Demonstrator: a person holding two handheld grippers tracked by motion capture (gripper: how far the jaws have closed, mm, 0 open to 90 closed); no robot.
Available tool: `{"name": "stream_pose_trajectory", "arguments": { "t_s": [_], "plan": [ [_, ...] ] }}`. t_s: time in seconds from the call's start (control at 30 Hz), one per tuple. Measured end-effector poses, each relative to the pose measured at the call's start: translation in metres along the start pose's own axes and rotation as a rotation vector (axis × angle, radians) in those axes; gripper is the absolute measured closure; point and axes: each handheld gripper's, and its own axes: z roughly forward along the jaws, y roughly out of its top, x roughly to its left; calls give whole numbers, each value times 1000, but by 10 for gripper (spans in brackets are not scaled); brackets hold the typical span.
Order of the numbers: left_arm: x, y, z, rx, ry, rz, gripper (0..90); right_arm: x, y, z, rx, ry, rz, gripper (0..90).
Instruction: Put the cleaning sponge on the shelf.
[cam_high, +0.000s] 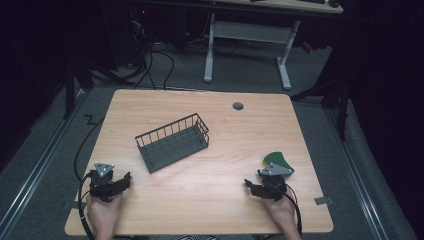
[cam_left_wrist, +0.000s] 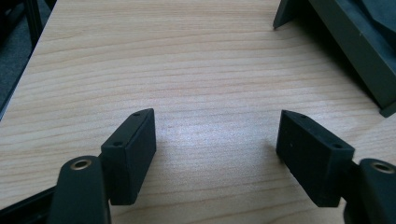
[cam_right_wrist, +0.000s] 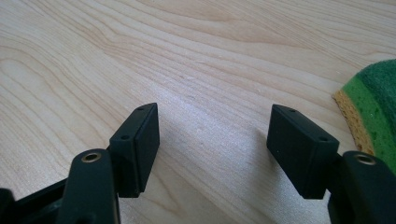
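Observation:
A dark wire basket (cam_high: 172, 142) stands slanted in the middle of the wooden table (cam_high: 210, 200); its dark corner (cam_left_wrist: 355, 42) fills the upper right of the left gripper view. A green sponge with a yellow underside (cam_high: 276, 161) lies at the right, just beyond my right hand, and its edge (cam_right_wrist: 371, 109) shows at the right of the right gripper view. My left gripper (cam_high: 127, 179) rests near the front left edge, open, with bare wood between its jaws (cam_left_wrist: 217, 140). My right gripper (cam_high: 248, 186) rests near the front right, open and holding nothing (cam_right_wrist: 212, 135).
A round grey cable grommet (cam_high: 238, 106) sits near the table's far edge. A white-legged desk (cam_high: 247, 37) stands on the floor beyond. Cables (cam_high: 82, 150) trail off the table's left side.

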Motion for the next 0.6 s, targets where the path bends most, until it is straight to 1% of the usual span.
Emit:
{"name": "stream_pose_trajectory", "arguments": {
  "t_s": [0.3, 0.43, 0.6],
  "plan": [
    [-1, 0, 0, -1, -1, 0, 289, 0, 0, 0, 0, 1, 1, 344],
    [-1, 0, 0, -4, -9, 3, 289, 0, 0, 0, 0, 2, 1, 349],
    [-1, 0, 0, -2, -11, 4, 289, -1, 0, 0, 0, 11, -3, 351]
  ]
}}
